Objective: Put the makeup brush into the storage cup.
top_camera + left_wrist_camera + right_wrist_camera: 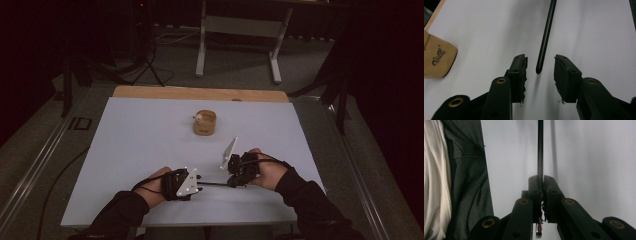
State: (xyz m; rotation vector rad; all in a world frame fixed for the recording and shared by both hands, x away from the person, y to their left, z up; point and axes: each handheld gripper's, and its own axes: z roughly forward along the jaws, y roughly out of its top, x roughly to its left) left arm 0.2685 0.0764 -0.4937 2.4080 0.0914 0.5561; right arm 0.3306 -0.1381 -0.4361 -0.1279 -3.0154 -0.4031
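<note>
A thin black rod [216, 184] lies low over the white table between the two hands. My right gripper [541, 178] is shut on one end of the rod [540, 147], which runs straight ahead from its jaws. My left gripper [540, 61] is open, and the free tip of the rod [545, 37] sits between its jaws without touching either. In the high view the left gripper [199, 189] is at the front centre-left and the right gripper [231, 181] is just right of it.
A small round tan wooden container [204, 122] stands mid-table, farther back; in the left gripper view the container [436, 58] shows at left. The table's wooden far edge [200, 93] lies beyond. A dark sleeve and white cloth [454, 180] fill the right gripper view's left side.
</note>
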